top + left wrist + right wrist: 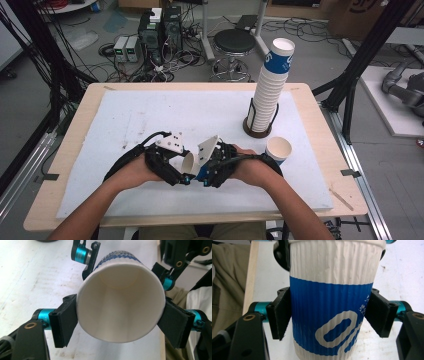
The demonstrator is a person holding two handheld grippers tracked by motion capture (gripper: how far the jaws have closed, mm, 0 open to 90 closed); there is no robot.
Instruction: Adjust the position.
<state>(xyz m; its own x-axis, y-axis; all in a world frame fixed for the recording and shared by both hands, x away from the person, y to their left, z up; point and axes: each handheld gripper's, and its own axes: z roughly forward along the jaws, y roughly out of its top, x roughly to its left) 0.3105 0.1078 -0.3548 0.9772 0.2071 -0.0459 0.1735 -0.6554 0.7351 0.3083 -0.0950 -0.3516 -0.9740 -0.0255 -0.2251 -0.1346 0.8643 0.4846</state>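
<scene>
The left gripper (117, 322) clamps the rim end of a paper cup (120, 307), its pads (65, 321) pressed on both sides of the open mouth. The right gripper (329, 317) grips the same cup around its blue band, near the table's (75, 130) front edge. A second cup (278, 149) stands just right of the hands; a tall cup stack (270, 85) rises toward the back right corner.

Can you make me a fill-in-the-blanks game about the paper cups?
1. Both grippers grip the same ribbed white-and-blue paper cup, which lies on its ____.
2. The left gripper camera looks into the cup's open ____.
3. The tall stack of paper cups stands in a round ____ holder.

Missing words: side; mouth; brown
</scene>
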